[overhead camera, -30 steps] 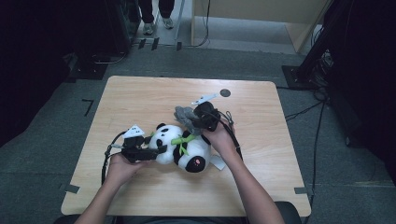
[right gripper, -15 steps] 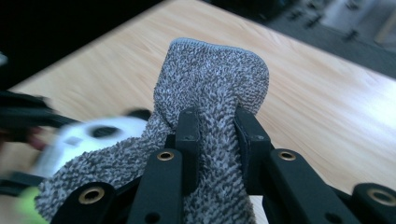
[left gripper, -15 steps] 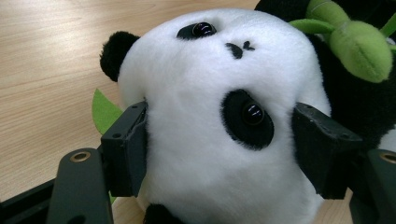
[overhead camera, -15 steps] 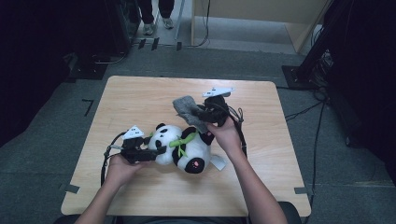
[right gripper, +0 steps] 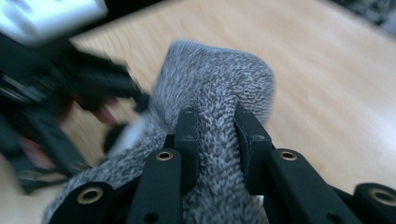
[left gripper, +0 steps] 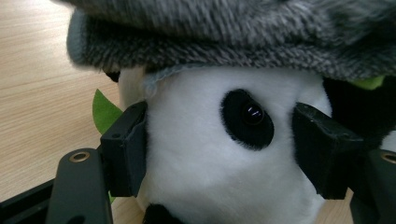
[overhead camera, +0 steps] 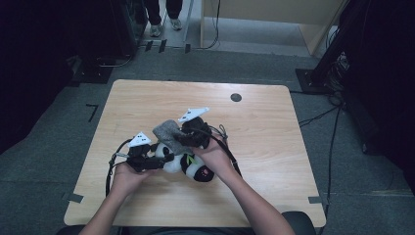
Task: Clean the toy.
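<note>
Up close, panda's eye (left gripper: 252, 113) under grey cloth (left gripper: 224, 32)

Light wooden table (overhead camera: 274, 147), rounded corners; round dark grommet hole (overhead camera: 236, 97) near far edge. Grey carpet floor (overhead camera: 68, 122). Standing person's shoes (overhead camera: 165, 27) beyond table. Black cables (overhead camera: 323, 115) on floor at right.

1. One plush panda (left gripper: 219, 154), its white head between the left gripper's jaws.
2. One grey knitted hat (right gripper: 219, 107), pinched between the right gripper's jaws.
3. One green felt leaf (left gripper: 103, 112), just outside the left gripper's jaws.
4. One bench (overhead camera: 274, 127).
</note>
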